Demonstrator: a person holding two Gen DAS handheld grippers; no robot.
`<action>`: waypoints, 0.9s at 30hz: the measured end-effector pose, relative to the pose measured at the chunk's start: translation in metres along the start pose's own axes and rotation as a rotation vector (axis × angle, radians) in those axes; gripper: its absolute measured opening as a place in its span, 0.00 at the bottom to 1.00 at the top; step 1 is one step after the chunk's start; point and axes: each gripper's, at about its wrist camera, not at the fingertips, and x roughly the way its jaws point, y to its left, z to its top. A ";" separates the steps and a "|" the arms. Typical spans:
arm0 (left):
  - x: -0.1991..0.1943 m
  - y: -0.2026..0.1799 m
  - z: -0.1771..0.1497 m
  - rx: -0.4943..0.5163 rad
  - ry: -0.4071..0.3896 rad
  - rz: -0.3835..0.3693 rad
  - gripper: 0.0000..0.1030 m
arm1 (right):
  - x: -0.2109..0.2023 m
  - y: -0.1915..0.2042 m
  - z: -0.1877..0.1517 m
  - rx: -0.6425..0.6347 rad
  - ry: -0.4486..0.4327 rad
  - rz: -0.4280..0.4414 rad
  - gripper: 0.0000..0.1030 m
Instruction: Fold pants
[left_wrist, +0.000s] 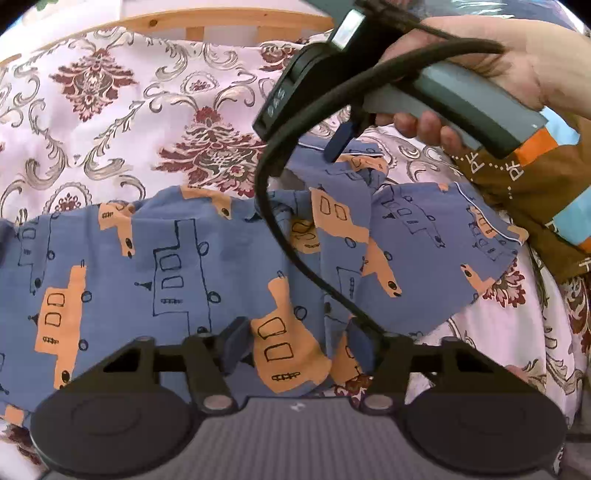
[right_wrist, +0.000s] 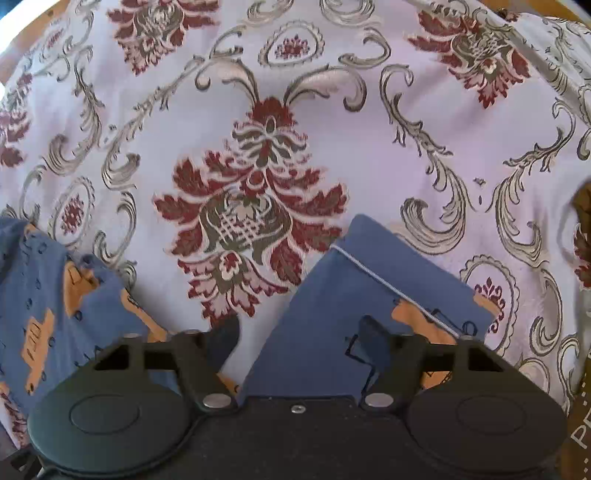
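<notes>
We are holding the left gripper (left_wrist: 297, 345) low over the pants (left_wrist: 177, 266), its jaws standing partly apart with a raised fold of the cloth running between them; the pads are not visibly pressing on it, so we are reading it as released. We are holding the right gripper (right_wrist: 301, 341) steeply down over a pants hem (right_wrist: 369, 280), jaws also partly apart, the cloth lying between and under them, and the pads are not clamping it either. In the left wrist view, our right hand (left_wrist: 498, 70) is wrapping the grey handle of that right gripper above the far end of the pants, and its black cable (left_wrist: 280, 221) is looping down across the cloth. The bedspread (right_wrist: 369, 155), pale with red and grey floral scrolls, is covering the whole surface, and a wooden rail (left_wrist: 207, 22) is showing beyond it. The pants, blue with orange trucks, are lying rumpled across the bedspread, with one leg end bunched and a white-piped hem turned up. A brown, orange and blue sleeve (left_wrist: 546, 184) is hanging at the right edge.
</notes>
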 end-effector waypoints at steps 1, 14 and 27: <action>-0.001 -0.001 0.000 0.007 -0.006 0.003 0.55 | 0.001 0.001 0.000 0.002 0.004 -0.005 0.50; -0.012 -0.018 -0.006 0.121 -0.059 -0.042 0.27 | -0.011 -0.004 -0.009 0.068 -0.042 0.022 0.00; -0.004 -0.015 -0.004 0.106 -0.010 -0.029 0.01 | -0.072 -0.037 -0.046 0.154 -0.237 0.093 0.00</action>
